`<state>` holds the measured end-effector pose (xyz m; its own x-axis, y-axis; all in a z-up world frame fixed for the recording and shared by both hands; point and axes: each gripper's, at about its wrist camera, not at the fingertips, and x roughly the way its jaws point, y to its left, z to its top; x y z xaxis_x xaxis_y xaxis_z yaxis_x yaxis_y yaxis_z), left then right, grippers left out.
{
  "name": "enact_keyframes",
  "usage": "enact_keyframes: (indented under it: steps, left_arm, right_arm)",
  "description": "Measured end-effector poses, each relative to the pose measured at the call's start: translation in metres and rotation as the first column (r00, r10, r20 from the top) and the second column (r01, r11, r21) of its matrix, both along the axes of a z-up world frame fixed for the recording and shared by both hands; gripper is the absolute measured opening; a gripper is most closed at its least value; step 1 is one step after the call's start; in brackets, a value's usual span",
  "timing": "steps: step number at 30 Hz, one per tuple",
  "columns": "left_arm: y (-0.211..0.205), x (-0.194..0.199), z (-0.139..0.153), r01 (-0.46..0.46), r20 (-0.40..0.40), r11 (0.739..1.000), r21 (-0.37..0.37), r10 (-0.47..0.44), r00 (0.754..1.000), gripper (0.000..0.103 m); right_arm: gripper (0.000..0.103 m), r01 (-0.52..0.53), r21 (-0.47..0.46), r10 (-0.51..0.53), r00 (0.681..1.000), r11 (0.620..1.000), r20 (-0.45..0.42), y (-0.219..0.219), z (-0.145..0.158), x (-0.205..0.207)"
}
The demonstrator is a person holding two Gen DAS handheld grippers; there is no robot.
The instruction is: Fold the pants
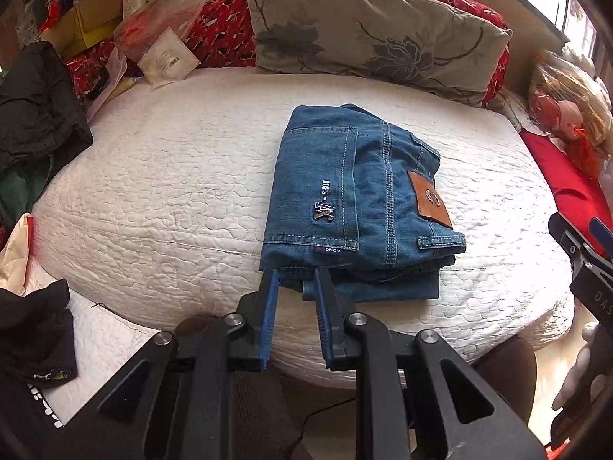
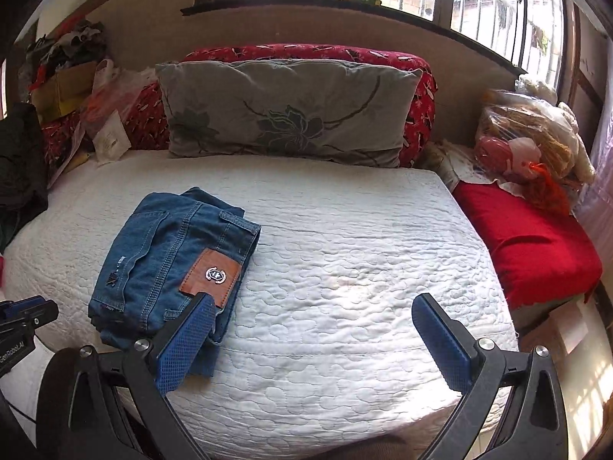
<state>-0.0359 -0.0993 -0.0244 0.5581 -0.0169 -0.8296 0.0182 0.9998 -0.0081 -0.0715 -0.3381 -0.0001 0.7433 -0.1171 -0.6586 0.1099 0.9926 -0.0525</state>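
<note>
Jeans (image 1: 356,199) folded into a compact stack on white quilt (image 1: 172,191), grippers at the near edge.

Stack lies right of the quilt's centre in the left wrist view, left of centre in the right wrist view; back pocket, tan patch (image 1: 429,199) and belt loop face up, lower layers jutting out at the near end. Left gripper (image 1: 297,280): jaws narrow, a small gap between the blue pads, tips just before the near hem, nothing between them. Right gripper (image 2: 312,306): jaws wide, one finger (image 2: 187,345) overlapping the stack's near corner in view, contact unclear; the other over bare quilt. Grey pillow (image 2: 283,111) and red cushion (image 2: 528,237) behind and beside.
</note>
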Motion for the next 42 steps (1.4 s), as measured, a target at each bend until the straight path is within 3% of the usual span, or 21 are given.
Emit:
enact_keyframes:
  steps: [2, 13, 20, 26, 30, 32, 34, 38, 42]
  left_arm:
    - [0.000, 0.000, 0.000, -0.001, 0.000, 1.000, 0.002, 0.001, 1.000, 0.017]
    - [0.002, -0.007, 0.006, -0.003, 0.018, 1.000, 0.005, 0.003, 1.000, 0.017]
    - [0.005, -0.019, 0.020, -0.006, 0.071, 1.000, 0.015, 0.005, 0.997, 0.017]
    - [0.006, -0.026, 0.032, -0.012, 0.108, 1.000, 0.017, 0.010, 0.994, 0.017]
    - [0.005, -0.022, 0.038, -0.017, 0.119, 1.000, 0.015, 0.015, 0.993, 0.017]
    - [0.005, -0.017, 0.039, -0.030, 0.117, 0.999, 0.013, 0.028, 0.993, 0.017]
    - [0.005, -0.009, 0.038, -0.046, 0.106, 0.999, -0.001, 0.046, 0.993, 0.017]
    - [0.004, 0.005, 0.032, -0.081, 0.080, 0.997, 0.000, 0.080, 0.994, 0.017]
    - [0.007, 0.025, 0.015, -0.105, -0.014, 0.994, -0.008, 0.105, 0.994, 0.017]
  right_arm:
    - [0.103, -0.012, 0.040, 0.013, 1.000, 0.999, -0.013, -0.001, -0.002, 0.000]
    - [0.103, -0.048, 0.033, 0.047, 0.998, 0.998, 0.040, 0.005, 0.027, -0.008]
    - [0.103, -0.046, -0.040, 0.053, 0.981, 0.998, 0.186, 0.003, 0.089, -0.021]
    - [0.103, 0.008, -0.224, 0.072, 0.934, 0.975, 0.349, 0.002, 0.159, -0.029]
    - [0.103, 0.150, -0.389, 0.063, 0.873, 0.909, 0.483, 0.003, 0.207, -0.031]
    - [0.103, 0.244, -0.421, 0.035, 0.832, 0.874, 0.554, -0.001, 0.229, -0.030]
    - [0.103, 0.285, -0.411, 0.011, 0.811, 0.866, 0.585, -0.008, 0.244, -0.023]
    - [0.103, 0.147, -0.316, 0.034, 0.863, 0.937, 0.503, -0.028, 0.246, 0.010]
    - [0.103, -0.049, -0.181, 0.108, 0.937, 0.982, 0.332, -0.034, 0.202, 0.065]
